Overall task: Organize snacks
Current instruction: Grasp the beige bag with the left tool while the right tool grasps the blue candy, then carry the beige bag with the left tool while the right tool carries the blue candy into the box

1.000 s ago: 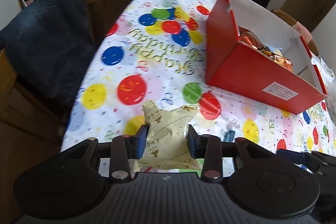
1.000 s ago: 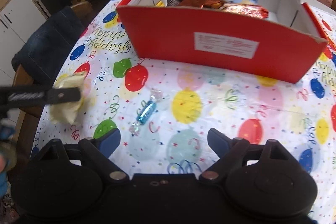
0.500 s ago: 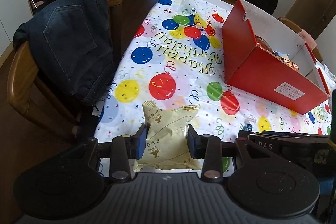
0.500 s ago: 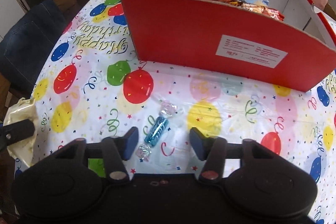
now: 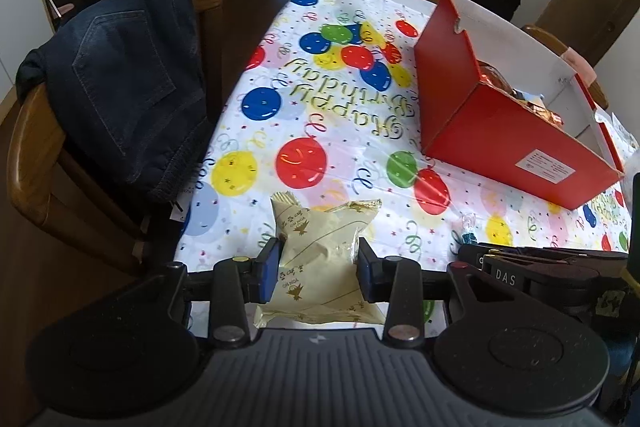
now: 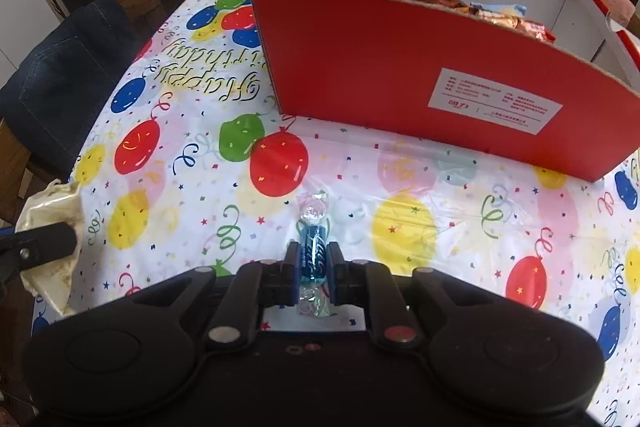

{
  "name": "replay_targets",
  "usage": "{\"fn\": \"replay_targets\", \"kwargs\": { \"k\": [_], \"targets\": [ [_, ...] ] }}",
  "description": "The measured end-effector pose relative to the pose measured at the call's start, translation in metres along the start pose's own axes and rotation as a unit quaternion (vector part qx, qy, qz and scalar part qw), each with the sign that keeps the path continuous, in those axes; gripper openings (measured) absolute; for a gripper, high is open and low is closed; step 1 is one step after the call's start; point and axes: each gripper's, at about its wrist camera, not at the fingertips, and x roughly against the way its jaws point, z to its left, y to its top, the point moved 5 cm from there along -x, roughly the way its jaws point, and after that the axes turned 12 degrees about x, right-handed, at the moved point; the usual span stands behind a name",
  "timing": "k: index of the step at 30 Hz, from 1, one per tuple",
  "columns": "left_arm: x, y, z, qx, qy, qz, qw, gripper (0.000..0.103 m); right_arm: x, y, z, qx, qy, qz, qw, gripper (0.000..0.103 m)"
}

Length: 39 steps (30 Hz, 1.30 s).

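Over a table spread with a balloon-print "Happy Birthday" tablecloth (image 5: 320, 131), two hand-held grippers, each closed on a snack. In the left gripper (image 5: 318, 261), a pale gold snack packet (image 5: 320, 259), pinched at its middle between the blue pads, puffed ends sticking out ahead and behind, carried above the table's near edge. In the right gripper (image 6: 314, 261), a small blue candy (image 6: 314, 251) in a clear twist wrapper, clamped across its body lengthwise, one twisted end ahead of the fingers and one behind, low over the cloth just beside a red balloon print; jaws just drawn in around it. Seen from the right wrist view, the packet at far left (image 6: 52, 211) under one black finger of the left gripper. Beyond both, an open red cardboard box (image 6: 400, 67) with a white inside and a white label on its front wall, standing on the cloth, several foil-wrapped snacks (image 6: 500, 19) piled inside. At the table's left side, a wooden chair (image 5: 28, 163) draped with a dark denim garment (image 5: 128, 83).
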Motion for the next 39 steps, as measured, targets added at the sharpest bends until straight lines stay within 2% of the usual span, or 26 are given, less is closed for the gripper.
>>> {"fn": "replay_targets", "kwargs": {
  "k": [9,16,25,32,39],
  "targets": [
    [0.002,-0.001,-0.031,-0.035,-0.019,0.010,0.9992,0.038,0.038,-0.003,-0.016,-0.017,0.019,-0.028,0.999,0.011],
    [0.010,0.003,-0.065,-0.062,-0.043,0.011,0.9971,0.038,0.076,0.003,-0.034,-0.032,0.031,-0.075,0.996,0.011],
    [0.029,0.022,-0.113,-0.093,-0.077,-0.008,0.9927,0.038,0.115,0.016,-0.065,-0.046,0.025,-0.124,0.991,0.011],
    [0.036,0.039,-0.140,-0.107,-0.083,-0.024,0.9905,0.038,0.135,0.029,-0.098,-0.058,0.014,-0.154,0.986,0.011],
    [0.034,0.051,-0.169,-0.122,-0.079,-0.033,0.9888,0.038,0.137,0.042,-0.130,-0.066,0.002,-0.168,0.984,0.011]
  ]
}}
